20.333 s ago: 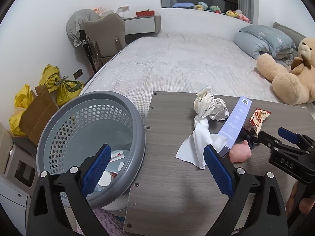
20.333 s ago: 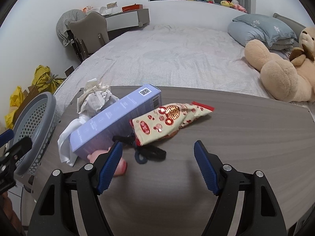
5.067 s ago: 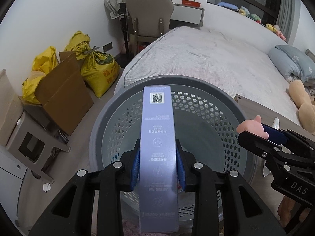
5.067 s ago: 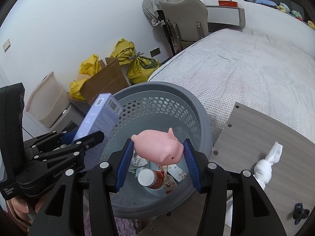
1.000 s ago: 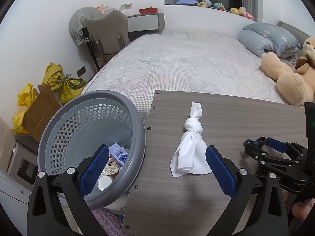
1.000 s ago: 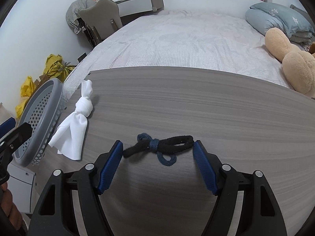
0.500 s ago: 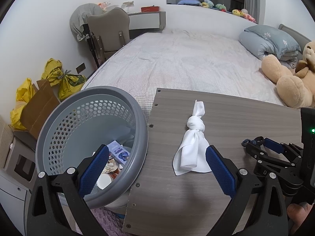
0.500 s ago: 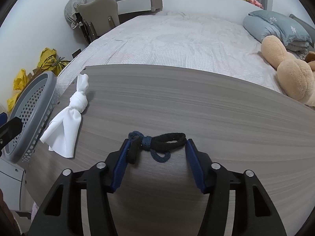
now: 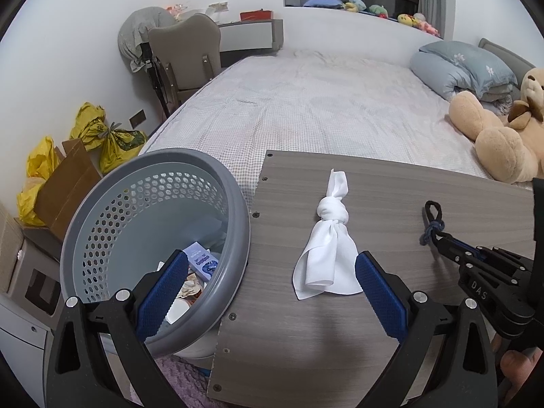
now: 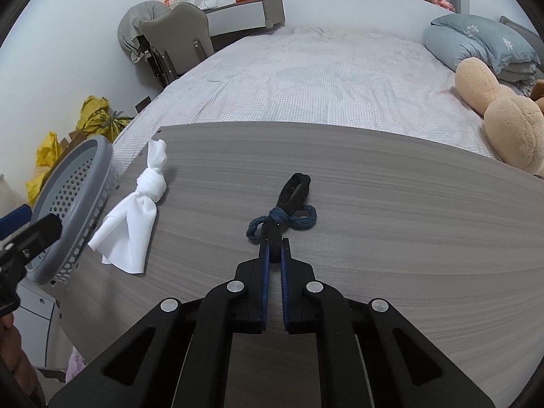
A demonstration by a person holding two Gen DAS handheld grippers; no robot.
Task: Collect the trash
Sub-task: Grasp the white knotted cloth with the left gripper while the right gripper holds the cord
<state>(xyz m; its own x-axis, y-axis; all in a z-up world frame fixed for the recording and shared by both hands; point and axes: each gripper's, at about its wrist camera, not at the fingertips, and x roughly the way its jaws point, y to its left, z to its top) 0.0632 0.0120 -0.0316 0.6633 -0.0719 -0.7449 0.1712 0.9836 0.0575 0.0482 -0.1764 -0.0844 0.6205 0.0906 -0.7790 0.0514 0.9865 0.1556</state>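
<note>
A knotted pair of hair ties (image 10: 287, 205), one black and one dark blue, lies on the grey wooden table (image 10: 391, 231). My right gripper (image 10: 276, 245) is shut on its near end; the ties (image 9: 431, 219) stretch away from the closed tips (image 9: 438, 239) in the left wrist view. A knotted white cloth (image 9: 328, 238) rests on the table left of them, just ahead of my left gripper (image 9: 268, 287), which stands open and holds nothing. The grey perforated basket (image 9: 102, 217) sits beside the table's left edge with a blue box and other scraps inside.
A bed (image 9: 323, 108) with a teddy bear (image 9: 496, 139) and a folded quilt lies behind the table. A chair (image 9: 185, 54), yellow bags (image 9: 108, 136) and a cardboard box (image 9: 64, 187) stand along the left wall. A person's fingers (image 9: 516, 370) show at the lower right.
My right gripper's jaws have closed from wide apart onto the hair ties, which have turned from lying crosswise to pointing away. The left gripper has stayed put.
</note>
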